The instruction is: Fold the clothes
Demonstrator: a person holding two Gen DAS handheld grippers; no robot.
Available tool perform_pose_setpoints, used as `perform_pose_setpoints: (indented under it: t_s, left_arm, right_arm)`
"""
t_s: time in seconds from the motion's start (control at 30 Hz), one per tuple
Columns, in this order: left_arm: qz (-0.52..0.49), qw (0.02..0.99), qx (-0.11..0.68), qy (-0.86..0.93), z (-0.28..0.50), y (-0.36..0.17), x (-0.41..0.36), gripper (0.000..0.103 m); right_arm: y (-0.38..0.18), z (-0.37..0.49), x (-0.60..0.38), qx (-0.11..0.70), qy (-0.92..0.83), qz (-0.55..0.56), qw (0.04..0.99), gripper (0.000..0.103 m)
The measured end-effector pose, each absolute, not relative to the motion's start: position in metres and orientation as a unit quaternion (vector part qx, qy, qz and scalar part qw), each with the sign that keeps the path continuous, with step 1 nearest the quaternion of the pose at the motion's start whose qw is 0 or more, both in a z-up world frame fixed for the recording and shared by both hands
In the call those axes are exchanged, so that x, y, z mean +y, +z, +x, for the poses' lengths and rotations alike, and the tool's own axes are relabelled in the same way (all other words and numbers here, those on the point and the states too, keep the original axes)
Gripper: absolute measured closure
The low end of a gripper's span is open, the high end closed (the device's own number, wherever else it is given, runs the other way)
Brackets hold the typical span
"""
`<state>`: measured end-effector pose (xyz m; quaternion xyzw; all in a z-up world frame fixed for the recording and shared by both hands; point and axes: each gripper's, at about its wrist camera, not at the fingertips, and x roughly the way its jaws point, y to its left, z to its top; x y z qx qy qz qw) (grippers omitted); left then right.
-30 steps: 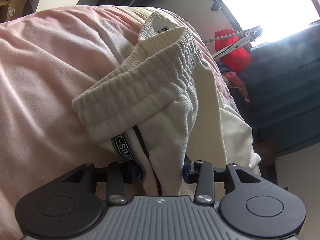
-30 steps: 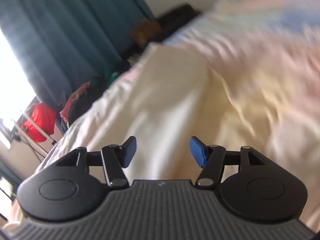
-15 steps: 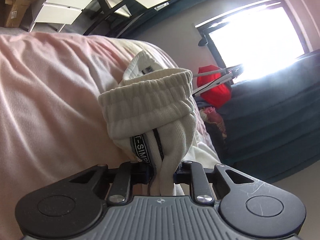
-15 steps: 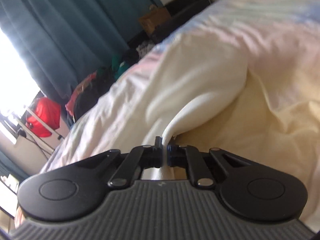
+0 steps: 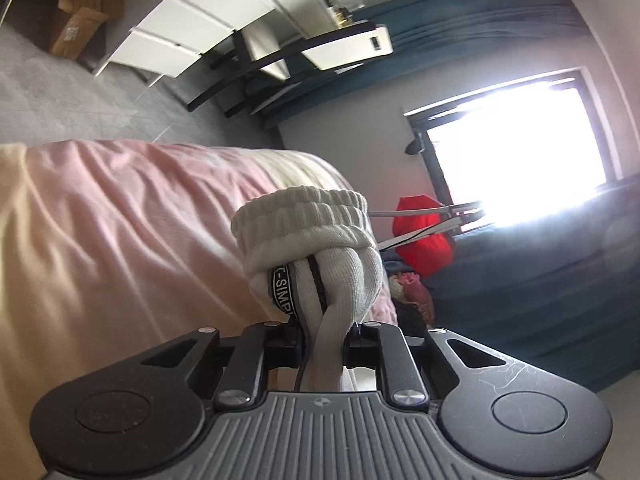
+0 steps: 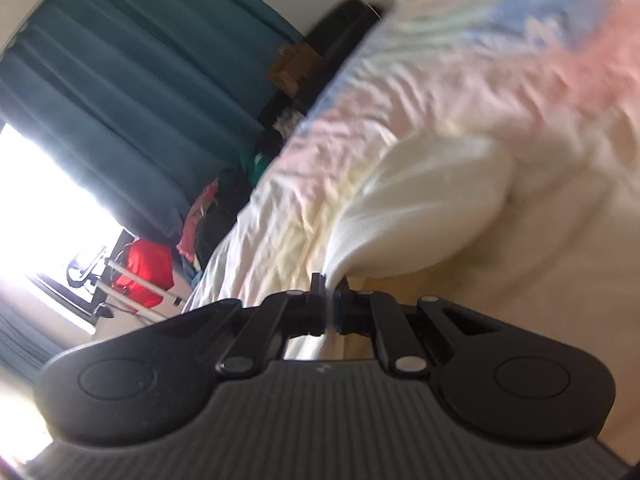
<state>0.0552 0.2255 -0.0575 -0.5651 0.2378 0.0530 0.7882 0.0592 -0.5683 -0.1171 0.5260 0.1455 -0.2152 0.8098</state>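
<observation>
The pastel pink and cream quilted bedcover (image 5: pixel 120 240) fills less of both views than a second ago, and more of the room shows: dark teal curtains (image 6: pixel 132 92), a bright window (image 5: pixel 516 132) and a white chest of drawers (image 5: pixel 192 32). The cream ribbed-knit garment with an elastic waistband (image 5: pixel 308 232), spread flat on the bed a second ago, is now gathered into a bunch, its waistband end lifted clear of the bedcover.

The left gripper (image 5: pixel 324 334) points somewhat downward, tilted across the bed. Its jaws have just been closing and now pinch a thick twist of the garment just below the waistband, beside a black lettered tape (image 5: pixel 282 288).

The right gripper (image 6: pixel 329 304), rolled to one side in a blurred view, was open a second ago; its jaws are now clamped on a thin cream fold at the garment's other end (image 6: pixel 420 208), which rises off the bedcover.
</observation>
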Motion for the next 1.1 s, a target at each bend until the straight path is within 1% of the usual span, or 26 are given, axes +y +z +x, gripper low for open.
perform_pose_setpoints:
  t_s: [0.1,0.2,0.27,0.3,0.33,0.37,0.4,0.47,0.53,0.7,0.77,0.8,0.83,0.87,0.9,0.93,1.03,1.1]
  left_arm:
    - [-0.579,0.761,0.284,0.073,0.041,-0.071,0.244,0.085]
    - [-0.554,0.763,0.322,0.089,0.031,-0.076,0.246,0.083]
    - [-0.534,0.771,0.332,0.102,0.033,-0.074,0.248,0.080]
    - [-0.529,0.772,0.335,0.108,0.034,-0.074,0.248,0.075]
    - [-0.528,0.771,0.338,0.113,0.032,-0.075,0.248,0.073]
    - [-0.527,0.769,0.341,0.116,0.031,-0.075,0.247,0.070]
    - [-0.528,0.767,0.344,0.118,0.030,-0.076,0.247,0.069]
    - [-0.536,0.761,0.346,0.117,0.029,-0.079,0.246,0.064]
    - [-0.543,0.755,0.348,0.116,0.029,-0.083,0.245,0.053]
    - [-0.548,0.742,0.364,0.129,0.034,-0.094,0.241,0.049]
    - [-0.535,0.750,0.365,0.134,0.038,-0.093,0.236,0.046]
    - [-0.526,0.755,0.366,0.135,0.040,-0.092,0.233,0.044]
    - [-0.517,0.761,0.367,0.137,0.042,-0.090,0.230,0.042]
    - [-0.508,0.766,0.368,0.138,0.044,-0.089,0.227,0.040]
    - [-0.500,0.771,0.369,0.139,0.046,-0.088,0.225,0.038]
    - [-0.493,0.775,0.370,0.140,0.048,-0.087,0.222,0.037]
    - [-0.489,0.776,0.370,0.146,0.050,-0.087,0.220,0.036]
    - [-0.490,0.775,0.369,0.148,0.049,-0.087,0.220,0.036]
  right_arm:
    - [-0.134,0.038,-0.570,0.144,-0.191,0.571,0.785,0.093]
    - [-0.149,0.032,-0.571,0.153,-0.213,0.589,0.764,0.091]
    - [-0.158,0.037,-0.574,0.154,-0.212,0.597,0.758,0.076]
    - [-0.162,0.040,-0.574,0.150,-0.211,0.602,0.756,0.053]
    - [-0.166,0.042,-0.575,0.146,-0.209,0.607,0.753,0.036]
    - [-0.170,0.045,-0.576,0.141,-0.206,0.612,0.750,0.032]
    - [-0.174,0.049,-0.578,0.137,-0.201,0.616,0.750,0.032]
    - [-0.178,0.057,-0.584,0.127,-0.203,0.613,0.753,0.032]
    - [-0.183,0.064,-0.592,0.113,-0.211,0.609,0.757,0.032]
    - [-0.194,0.065,-0.619,0.070,-0.261,0.579,0.769,0.033]
    - [-0.205,0.061,-0.636,0.056,-0.272,0.588,0.760,0.034]
    - [-0.212,0.060,-0.645,0.050,-0.274,0.597,0.753,0.042]
    - [-0.219,0.059,-0.653,0.041,-0.268,0.608,0.746,0.054]
    - [-0.227,0.058,-0.662,0.031,-0.262,0.619,0.740,0.062]
    - [-0.231,0.058,-0.667,0.028,-0.258,0.624,0.737,0.078]
    - [-0.232,0.060,-0.670,0.032,-0.256,0.621,0.741,0.086]
    - [-0.207,0.069,-0.660,0.066,-0.305,0.540,0.782,0.088]
    - [-0.187,0.069,-0.650,0.066,-0.341,0.504,0.791,0.089]
